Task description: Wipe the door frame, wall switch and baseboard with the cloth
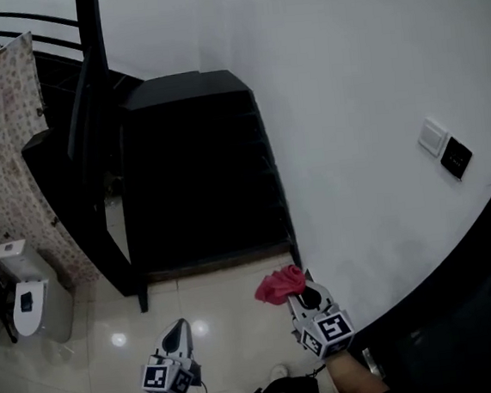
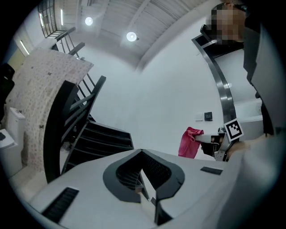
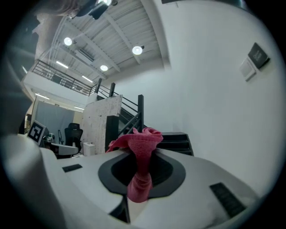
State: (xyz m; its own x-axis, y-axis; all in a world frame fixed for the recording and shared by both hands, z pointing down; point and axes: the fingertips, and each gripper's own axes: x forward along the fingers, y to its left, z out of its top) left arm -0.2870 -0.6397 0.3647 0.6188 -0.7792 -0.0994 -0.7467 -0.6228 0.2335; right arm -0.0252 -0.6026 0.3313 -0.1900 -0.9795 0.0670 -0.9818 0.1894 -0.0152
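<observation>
Cloth (image 1: pixel 278 286) sits clamped in right gripper (image 1: pixel 302 293) jaws.

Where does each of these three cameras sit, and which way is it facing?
Head view: on the person's head, looking steeply down at left tool, right tool, forearm.
Left gripper view: on the left tool, along its shut jaws toward black staircase.
Right gripper view: on the right tool, along jaws clamping crumpled red cloth.
All share cloth and staircase.
</observation>
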